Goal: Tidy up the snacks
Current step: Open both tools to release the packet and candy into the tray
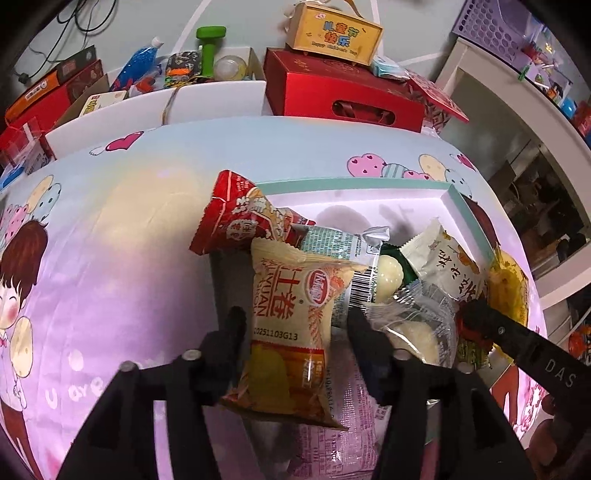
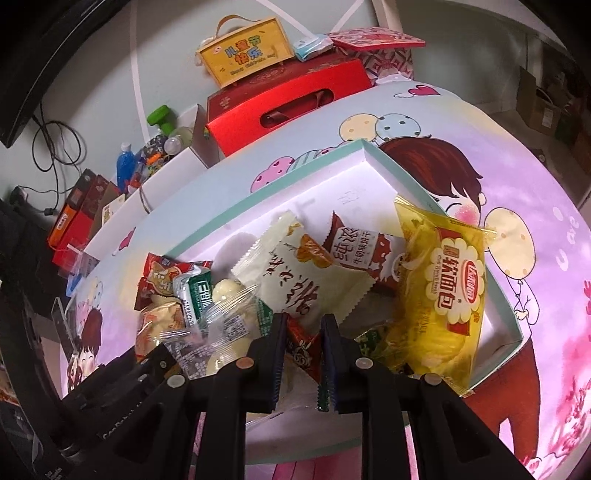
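A white box with a teal rim (image 1: pixel 351 181) (image 2: pixel 258 195) lies on the cartoon tablecloth, with several snack packets piled at its near end. In the left wrist view my left gripper (image 1: pixel 295 325) stands wide open around an orange-yellow roll packet (image 1: pixel 291 295); a thin dark gap shows at its right finger. My right gripper (image 2: pixel 303 325) is shut on a red packet (image 2: pixel 304 350) low in the pile, beside a white packet (image 2: pixel 295 273). A yellow bread packet (image 2: pixel 443 291) leans on the box's right wall. A red packet (image 1: pixel 236 218) hangs over the left rim.
Behind the table sit a red gift box (image 1: pixel 332 92), a yellow carry box (image 1: pixel 332 37) and a white bin of clutter (image 1: pixel 207 96). A white shelf with a purple basket (image 1: pixel 491 26) stands at right. The box's far half (image 2: pixel 332 184) is bare.
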### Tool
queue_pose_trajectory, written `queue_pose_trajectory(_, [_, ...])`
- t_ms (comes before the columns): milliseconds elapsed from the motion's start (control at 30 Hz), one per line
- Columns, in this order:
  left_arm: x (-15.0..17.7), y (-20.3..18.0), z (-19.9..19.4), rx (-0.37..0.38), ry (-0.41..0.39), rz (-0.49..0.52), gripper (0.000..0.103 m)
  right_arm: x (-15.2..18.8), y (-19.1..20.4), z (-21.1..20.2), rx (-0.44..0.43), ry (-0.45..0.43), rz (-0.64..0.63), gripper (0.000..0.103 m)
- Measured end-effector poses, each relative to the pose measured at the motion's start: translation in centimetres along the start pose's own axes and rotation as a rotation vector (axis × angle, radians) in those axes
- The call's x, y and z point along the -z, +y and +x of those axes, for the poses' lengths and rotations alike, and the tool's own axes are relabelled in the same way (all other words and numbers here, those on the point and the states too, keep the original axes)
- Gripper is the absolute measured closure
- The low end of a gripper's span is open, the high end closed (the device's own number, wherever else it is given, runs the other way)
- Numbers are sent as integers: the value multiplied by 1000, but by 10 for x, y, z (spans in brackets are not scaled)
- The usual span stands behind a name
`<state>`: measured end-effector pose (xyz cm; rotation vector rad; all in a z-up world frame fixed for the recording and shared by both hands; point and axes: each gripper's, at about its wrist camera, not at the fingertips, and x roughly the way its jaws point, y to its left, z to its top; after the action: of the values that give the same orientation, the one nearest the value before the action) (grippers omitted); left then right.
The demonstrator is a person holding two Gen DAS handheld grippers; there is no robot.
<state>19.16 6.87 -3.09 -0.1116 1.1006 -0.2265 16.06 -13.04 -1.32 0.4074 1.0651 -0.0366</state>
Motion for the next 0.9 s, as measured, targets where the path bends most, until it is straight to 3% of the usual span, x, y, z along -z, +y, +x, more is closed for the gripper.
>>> queue_pose_trajectory(267, [0,4,-15,26,-21,-23,33,0,4,-2,6,3,-13,76])
queue_pose_trajectory(433, [-2,5,-24,34,-36,-26,33,0,8,-6,4,-7,-25,73])
queue_pose_trajectory(533, [-2,6,-28,34,-47,-29,33,0,9,-8,7,-16,-28,65])
queue_pose_trajectory(800, [-3,4,-40,52,-75,-21,32,1,14,-10,15,-21,-54,64])
queue_pose_trajectory(833, [-3,3,-41,50,-78,-19,32,1,15,-10,15,-23,-57,61])
queue_pose_trajectory(900, [-3,4,-43,44,-85,-20,31,0,16,-10,15,-31,-61,37])
